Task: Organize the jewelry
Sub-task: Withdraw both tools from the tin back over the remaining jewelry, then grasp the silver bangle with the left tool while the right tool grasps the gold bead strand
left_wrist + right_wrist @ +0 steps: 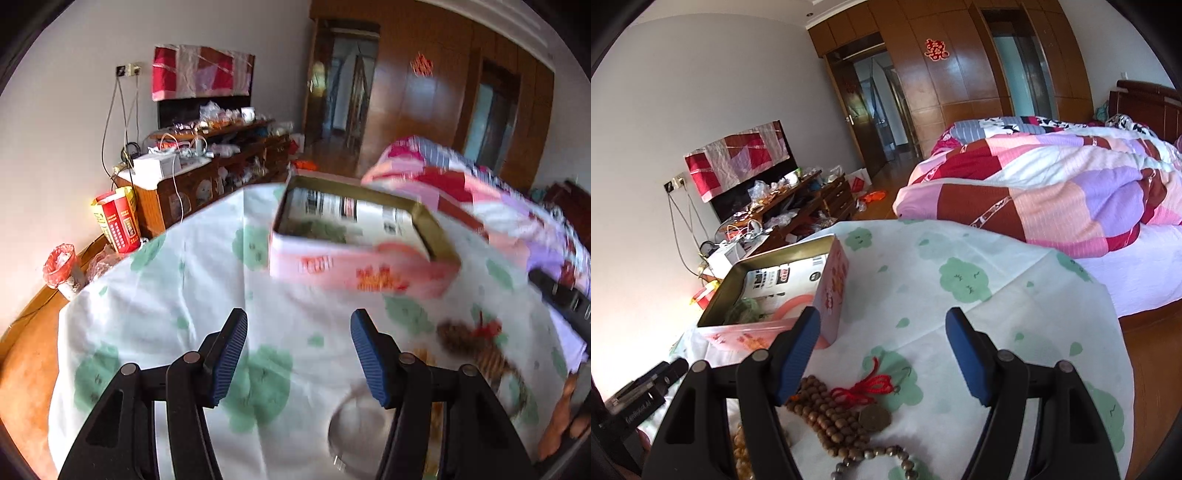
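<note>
Right gripper (882, 354) wide, empty; only its view shows wooden beads (827, 417) sharply, bottom centre. Left gripper (299, 354) wide, empty; tin box (354, 240) blurred, centre frame.

In the left wrist view the tin box (364, 236) is smeared by motion, so the print on its pink side and on the paper inside cannot be read. The brown beads (476, 343) there are only a blur, and a silvery ring (354, 424) is half hidden behind the tool's arm. In the right wrist view the wooden bead string (827, 410) runs under the tool, the grey beads (882, 456) are cut off by the bottom edge, and the green tangle (744, 308) in the box (perhaps cord) is too dim to name.
</note>
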Available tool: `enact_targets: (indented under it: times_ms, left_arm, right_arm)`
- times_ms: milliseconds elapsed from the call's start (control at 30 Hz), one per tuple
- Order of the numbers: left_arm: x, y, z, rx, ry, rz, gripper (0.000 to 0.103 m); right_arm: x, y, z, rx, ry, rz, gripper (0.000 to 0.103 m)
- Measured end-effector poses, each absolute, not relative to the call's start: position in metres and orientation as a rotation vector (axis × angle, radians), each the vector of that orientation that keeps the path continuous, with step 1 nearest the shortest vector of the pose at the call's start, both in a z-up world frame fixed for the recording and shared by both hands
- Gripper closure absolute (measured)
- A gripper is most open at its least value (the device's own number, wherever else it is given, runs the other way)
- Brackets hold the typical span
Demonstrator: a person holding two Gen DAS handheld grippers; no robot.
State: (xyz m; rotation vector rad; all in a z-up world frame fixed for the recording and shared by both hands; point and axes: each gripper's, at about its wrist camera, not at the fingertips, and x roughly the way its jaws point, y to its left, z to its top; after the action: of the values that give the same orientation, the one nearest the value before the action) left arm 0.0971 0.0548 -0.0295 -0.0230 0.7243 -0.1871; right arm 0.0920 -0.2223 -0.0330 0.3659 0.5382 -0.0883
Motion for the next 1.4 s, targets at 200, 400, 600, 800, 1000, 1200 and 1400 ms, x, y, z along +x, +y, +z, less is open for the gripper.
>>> enact_targets:
  times_ms: [200, 400, 600, 800, 1000, 1200, 1400]
  left_arm:
    - [0.078, 0.052, -0.036, 0.027, 0.806, -0.216, 0.044]
    - [0.063, 0.038, -0.046, 0.149, 0.837, -0.218, 0.054]
    - [0.060, 0.035, -0.055, 0.130, 0.897, -0.239, 0.072]
    - [0.059, 0.038, -0.054, 0.091, 0.896, -0.251, 0.099]
    - [0.055, 0.052, -0.048, -0.012, 0.853, -0.259, 0.102]
    - [0.049, 0.069, -0.034, -0.108, 0.770, -0.255, 0.101]
    - [0.048, 0.079, -0.018, -0.121, 0.705, -0.252, 0.101]
  right_arm:
    - [0.078, -0.216, -0.031, 0.350, 0.551, -0.060, 0.029]
    - [0.066, -0.200, -0.030, 0.302, 0.564, -0.014, 0.029]
    - [0.059, -0.190, -0.031, 0.282, 0.578, 0.010, 0.029]
    - [0.054, -0.180, -0.032, 0.272, 0.594, 0.033, 0.029]
    - [0.053, -0.172, -0.034, 0.263, 0.612, 0.057, 0.029]
    - [0.055, -0.160, -0.037, 0.228, 0.650, 0.112, 0.039]
    - [0.068, -0.131, -0.047, 0.160, 0.746, 0.221, 0.055]
